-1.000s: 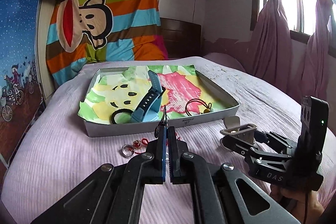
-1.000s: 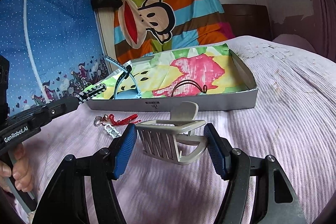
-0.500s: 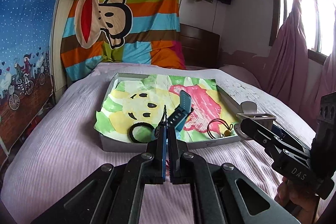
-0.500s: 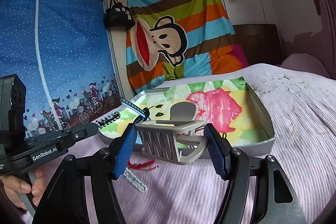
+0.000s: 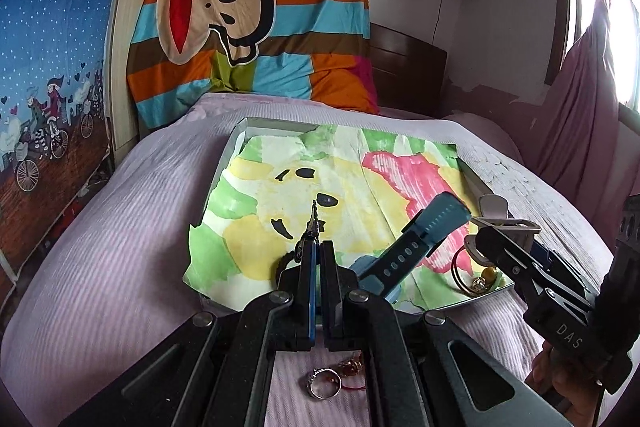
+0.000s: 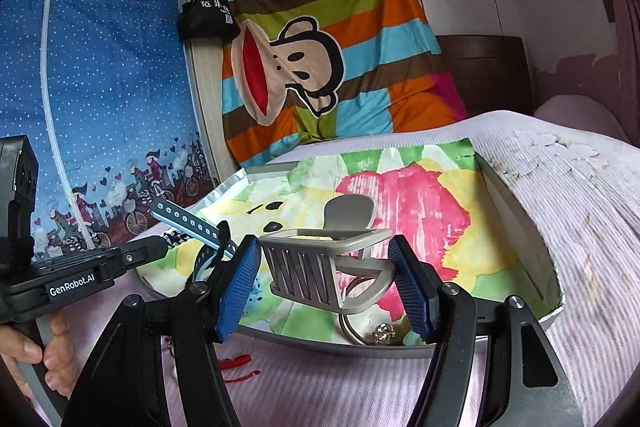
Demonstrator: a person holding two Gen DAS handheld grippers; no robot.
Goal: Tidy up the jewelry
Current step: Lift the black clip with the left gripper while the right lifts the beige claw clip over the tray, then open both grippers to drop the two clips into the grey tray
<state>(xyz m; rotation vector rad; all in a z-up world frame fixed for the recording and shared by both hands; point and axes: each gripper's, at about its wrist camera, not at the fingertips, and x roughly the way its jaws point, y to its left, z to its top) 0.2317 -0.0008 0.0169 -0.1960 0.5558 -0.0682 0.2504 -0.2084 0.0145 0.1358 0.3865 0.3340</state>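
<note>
hair claw (image 6: pixel 332 269) clamped in your right gripper (image 6: pixel 326 277) above tray (image 6: pixel 516 227); your left gripper (image 5: pixel 318 259) pinches a toothed hair clip (image 5: pixel 314 223), jaws nearly shut.

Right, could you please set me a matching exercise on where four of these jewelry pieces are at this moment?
Things:
1. grey claw clip
2. thin toothed clip
3. silver ring
4. blue watch

Places:
a. pinched in the shut left tongs
b. held between the right tongs
c. on the bedspread, outside the tray
d. in the tray, one strap end tilted up

Pairs: 1-b, 2-a, 3-c, 4-d
</note>
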